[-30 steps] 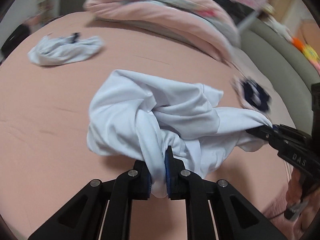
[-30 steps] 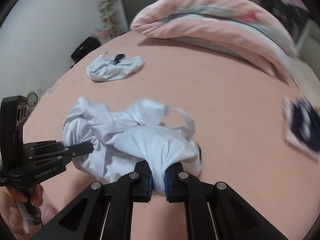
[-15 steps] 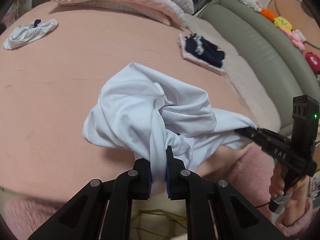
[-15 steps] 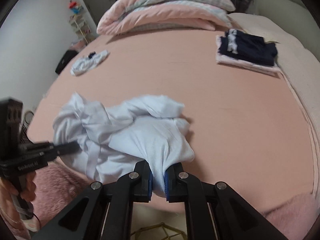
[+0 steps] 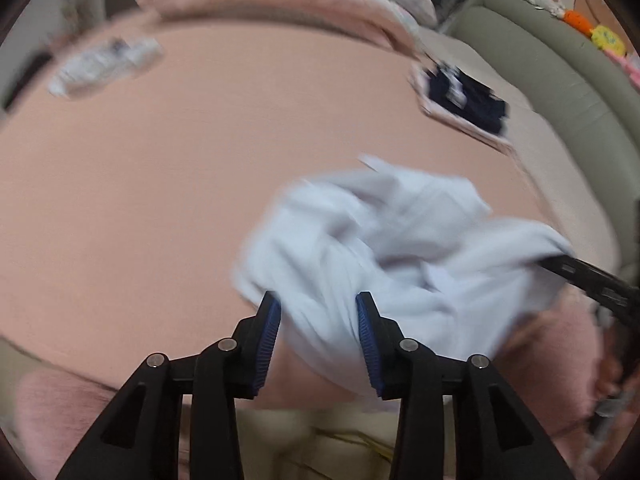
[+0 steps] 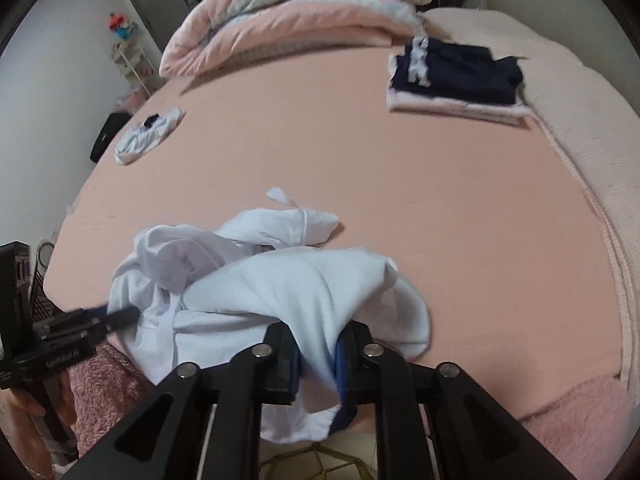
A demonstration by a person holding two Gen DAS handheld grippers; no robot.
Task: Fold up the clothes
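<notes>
With both jaws just opening, left gripper (image 5: 318,320) and right gripper (image 6: 318,350) release the crumpled white cotton garment (image 6: 280,280) onto the bed's near edge (image 6: 400,200), cloth lying slack between them, for spreading.

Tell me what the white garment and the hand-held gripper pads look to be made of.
White garment: thin, soft matte fabric, likely cotton; it crumples into loose folds without shine. Hand-held gripper pads: blue, apparently rubber or soft plastic, with fine ridges; the fingers behind look like black, faintly glossy hard plastic.

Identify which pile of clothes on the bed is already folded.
The dark navy stack on a pale pink piece near the bed's right edge; the white garment and the small white bundle are crumpled.
</notes>
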